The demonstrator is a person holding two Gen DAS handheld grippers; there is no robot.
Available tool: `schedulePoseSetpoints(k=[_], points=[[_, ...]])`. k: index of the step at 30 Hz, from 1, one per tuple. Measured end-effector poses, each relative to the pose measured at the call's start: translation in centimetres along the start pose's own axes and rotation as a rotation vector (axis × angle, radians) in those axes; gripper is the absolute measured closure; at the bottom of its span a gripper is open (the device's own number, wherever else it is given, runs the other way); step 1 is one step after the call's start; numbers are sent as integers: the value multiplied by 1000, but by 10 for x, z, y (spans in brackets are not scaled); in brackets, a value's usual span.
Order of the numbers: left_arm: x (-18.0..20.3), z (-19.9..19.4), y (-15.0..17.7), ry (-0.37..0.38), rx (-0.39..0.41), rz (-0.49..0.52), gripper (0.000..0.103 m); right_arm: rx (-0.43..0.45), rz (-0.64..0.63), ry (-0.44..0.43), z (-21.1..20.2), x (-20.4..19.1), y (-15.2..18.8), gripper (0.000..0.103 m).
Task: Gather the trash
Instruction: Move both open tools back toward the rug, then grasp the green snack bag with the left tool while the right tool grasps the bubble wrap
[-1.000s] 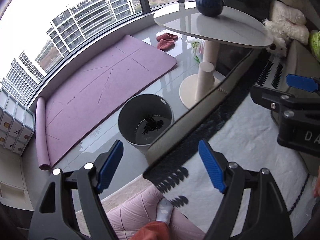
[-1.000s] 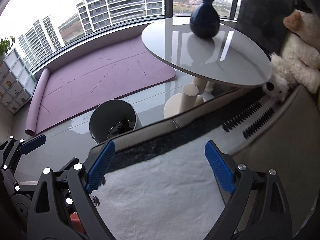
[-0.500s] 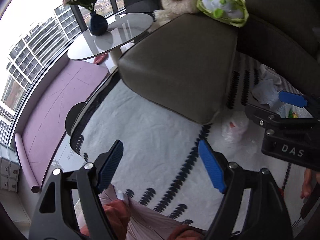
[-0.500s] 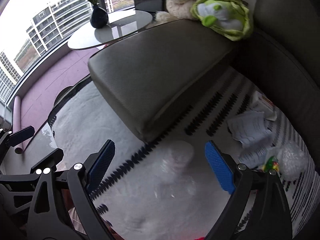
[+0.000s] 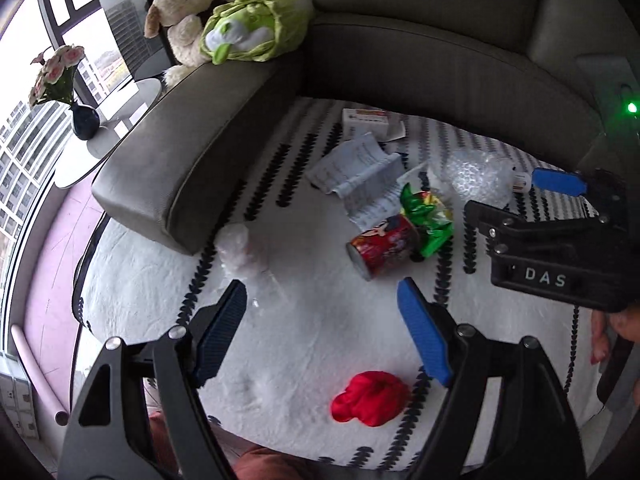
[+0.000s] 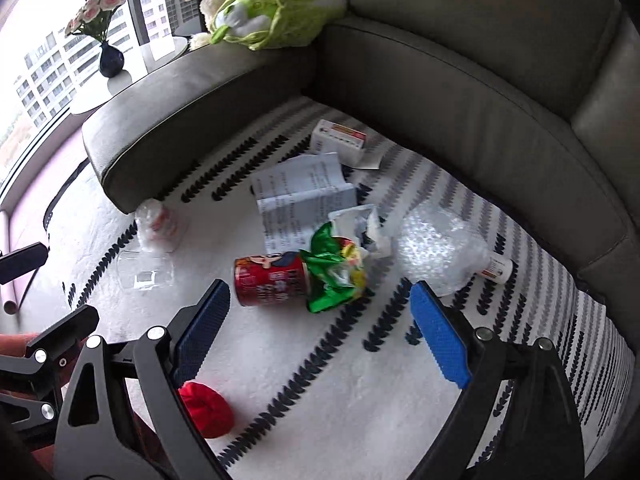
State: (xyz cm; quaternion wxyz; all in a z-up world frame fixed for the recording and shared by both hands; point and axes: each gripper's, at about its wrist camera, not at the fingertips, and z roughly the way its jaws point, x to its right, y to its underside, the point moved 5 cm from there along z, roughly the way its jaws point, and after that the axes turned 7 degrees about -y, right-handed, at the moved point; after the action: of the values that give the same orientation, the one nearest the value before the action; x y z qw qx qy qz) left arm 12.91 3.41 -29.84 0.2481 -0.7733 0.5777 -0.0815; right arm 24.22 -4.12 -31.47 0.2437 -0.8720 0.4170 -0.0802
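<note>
Trash lies scattered on a white rug (image 5: 312, 320) (image 6: 328, 360) in front of a grey sofa. A red can (image 5: 382, 246) (image 6: 270, 282) lies on its side beside a crumpled green wrapper (image 5: 426, 214) (image 6: 334, 276). Printed paper (image 5: 360, 176) (image 6: 304, 196), a small white box (image 5: 366, 124) (image 6: 338, 140), bubble wrap (image 5: 476, 174) (image 6: 436, 248), a clear plastic bag (image 5: 238, 248) (image 6: 156, 224) and a red crumpled ball (image 5: 370, 398) (image 6: 206, 408) lie around them. My left gripper (image 5: 322, 332) and right gripper (image 6: 320, 332) both hang open and empty above the rug.
The grey sofa (image 5: 420, 52) (image 6: 460, 80) wraps around the rug's far side, with a plush dog (image 5: 184, 8) and a green plush cabbage (image 5: 256, 28) on its arm. A round side table with a flower vase (image 5: 84, 120) (image 6: 110, 60) stands by the window.
Both views swung from the window, purple mat and bin across the sofa arm to the rug with the trash. Both grippers stayed open and empty.
</note>
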Motion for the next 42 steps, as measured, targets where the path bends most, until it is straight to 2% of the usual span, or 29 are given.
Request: schedulePoseSetpoints(k=[7,14,23,31,34,35,36,37,38,39,41,42], points=[[69,11,-6,-17,24,28,25,-7,22,3,2,86,11,15],[133,49,-11,-58,78,45,25,-7,14,15,40,142,8,15],[176,122,-25,-144,144,53,25,-12,25,34,115,184,3,15],[199,178,-25,-175,124,75,25,-11,74,51,156,204,14,15],[203,190,-21,-185,108,79,29,-13,75,43,164,203,16,15],[206,191,-20,-192,120,86,34,-14,73,42,166,203,17,15],[208,193,-18,-183,115,88,44,-14,69,41,167,202,18,15],[210,197,-16,-170,89,84,50,-14,67,39,168,200,18,15],[210,203,-14,-167,57,76,59,-12,64,41,169,199,19,20],[210,207,-13,-168,39,68,63,-11,59,33,169,196,19,28],[210,206,-14,-163,56,62,67,-13,51,15,168,191,19,46],[210,205,-15,-160,57,63,72,-11,42,6,166,187,19,59]])
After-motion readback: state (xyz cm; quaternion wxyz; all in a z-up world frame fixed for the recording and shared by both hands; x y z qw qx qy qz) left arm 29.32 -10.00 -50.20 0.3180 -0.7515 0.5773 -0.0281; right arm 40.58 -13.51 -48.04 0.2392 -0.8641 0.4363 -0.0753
